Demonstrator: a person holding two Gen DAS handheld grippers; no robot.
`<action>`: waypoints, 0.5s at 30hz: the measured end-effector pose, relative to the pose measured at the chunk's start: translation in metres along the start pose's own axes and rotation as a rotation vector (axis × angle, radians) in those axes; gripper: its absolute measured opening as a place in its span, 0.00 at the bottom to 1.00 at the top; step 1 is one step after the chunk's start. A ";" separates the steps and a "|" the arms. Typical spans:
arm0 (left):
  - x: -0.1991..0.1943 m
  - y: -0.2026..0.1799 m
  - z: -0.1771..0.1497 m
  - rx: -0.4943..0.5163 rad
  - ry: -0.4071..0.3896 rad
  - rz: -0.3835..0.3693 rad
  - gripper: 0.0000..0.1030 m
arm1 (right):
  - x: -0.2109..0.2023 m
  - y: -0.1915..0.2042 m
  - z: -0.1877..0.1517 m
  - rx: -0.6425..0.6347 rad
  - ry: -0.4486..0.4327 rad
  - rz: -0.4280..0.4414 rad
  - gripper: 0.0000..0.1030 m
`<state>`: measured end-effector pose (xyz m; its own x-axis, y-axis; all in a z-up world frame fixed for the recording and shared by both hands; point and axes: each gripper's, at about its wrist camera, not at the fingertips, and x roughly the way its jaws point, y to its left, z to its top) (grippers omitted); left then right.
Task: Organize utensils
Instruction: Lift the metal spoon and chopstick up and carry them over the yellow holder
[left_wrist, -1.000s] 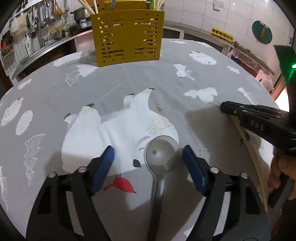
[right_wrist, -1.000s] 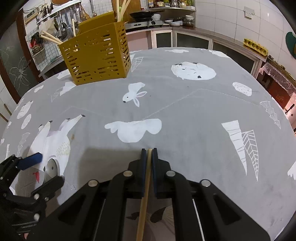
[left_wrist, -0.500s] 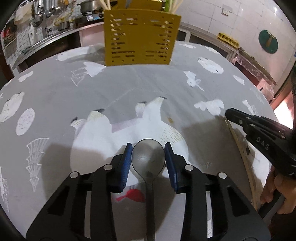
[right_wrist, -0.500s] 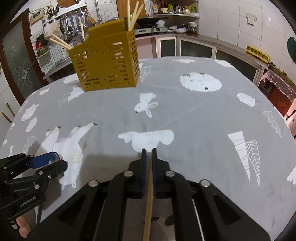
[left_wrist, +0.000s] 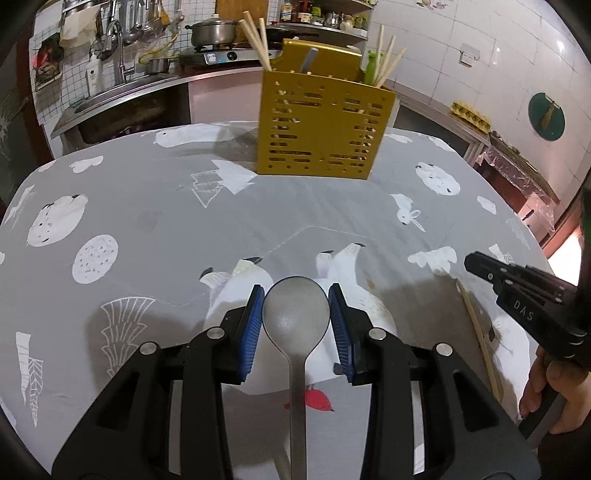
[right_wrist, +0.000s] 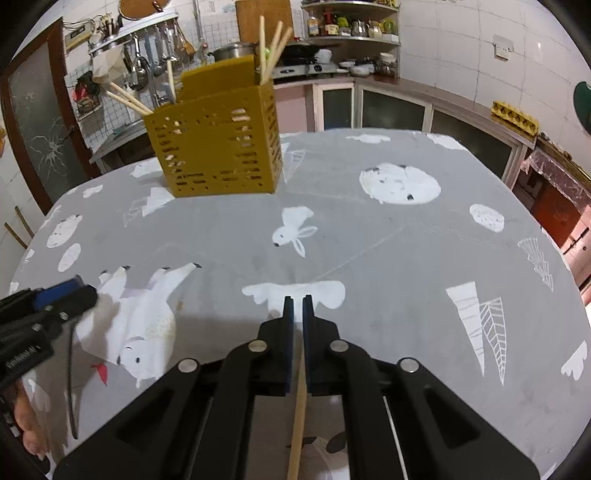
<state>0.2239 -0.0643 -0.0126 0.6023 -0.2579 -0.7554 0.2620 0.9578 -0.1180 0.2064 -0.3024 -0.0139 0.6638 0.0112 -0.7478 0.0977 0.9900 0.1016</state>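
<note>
The left gripper (left_wrist: 296, 314) pinches a grey spoon (left_wrist: 296, 319) by the sides of its bowl, handle trailing back toward the camera, seemingly so the handle can drop first into a holder. The right gripper (right_wrist: 298, 314) is pressed together on a wooden chopstick (right_wrist: 299, 417), gripped near one end and hanging below the jaws. Both hover over the grey animal-print tablecloth (right_wrist: 388, 258). Farther off stands the yellow slotted utensil caddy (left_wrist: 325, 129), already holding chopsticks; these leaning sticks may crowd the openings. Beyond it lie the kitchen counter and stove (left_wrist: 221, 55)
</note>
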 end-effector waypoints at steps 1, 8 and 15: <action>0.001 0.002 0.000 -0.002 0.001 0.004 0.34 | 0.003 0.000 -0.002 0.006 0.008 -0.006 0.38; 0.013 0.016 -0.006 -0.030 0.025 0.015 0.34 | 0.023 0.003 -0.012 -0.002 0.069 -0.033 0.28; 0.010 0.021 -0.004 -0.040 0.010 0.025 0.34 | 0.026 0.007 -0.006 0.000 0.062 -0.035 0.05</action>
<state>0.2320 -0.0459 -0.0252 0.6008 -0.2330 -0.7647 0.2170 0.9682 -0.1245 0.2197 -0.2945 -0.0364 0.6125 -0.0148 -0.7903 0.1202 0.9899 0.0746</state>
